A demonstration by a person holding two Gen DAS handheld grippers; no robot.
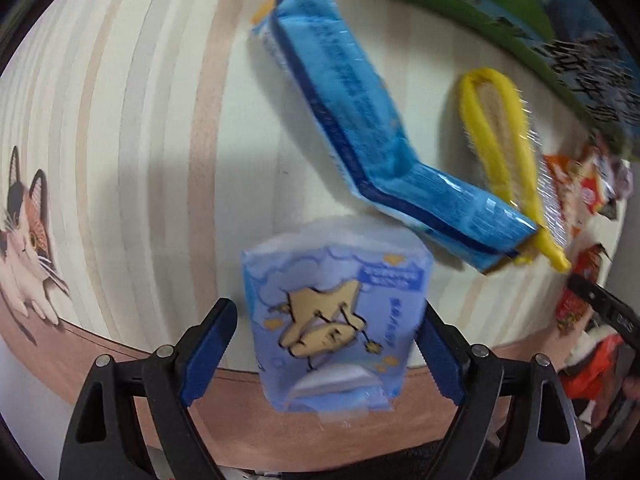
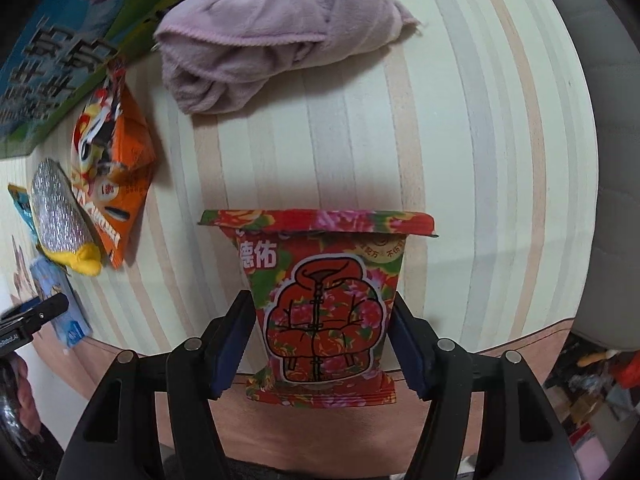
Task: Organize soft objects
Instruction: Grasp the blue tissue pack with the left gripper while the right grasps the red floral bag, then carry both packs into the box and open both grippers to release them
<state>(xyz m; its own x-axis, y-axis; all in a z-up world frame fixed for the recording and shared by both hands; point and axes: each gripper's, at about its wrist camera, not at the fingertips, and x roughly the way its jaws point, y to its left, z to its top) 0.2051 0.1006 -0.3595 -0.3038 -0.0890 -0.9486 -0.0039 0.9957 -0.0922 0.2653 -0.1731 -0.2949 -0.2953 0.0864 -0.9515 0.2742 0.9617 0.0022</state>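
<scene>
Beyond the left fingers [image 1: 216, 340], the long blue packet [image 1: 384, 140] hides the lower end of the yellow-rimmed brush [image 1: 504, 148]; its print is smeared by blur. Far left of the right fingers [image 2: 232, 344], the brush's silver face [image 2: 56, 208] covers part of an orange snack bag [image 2: 116, 152], and the green box [image 2: 48, 64] is cut off by the frame
</scene>
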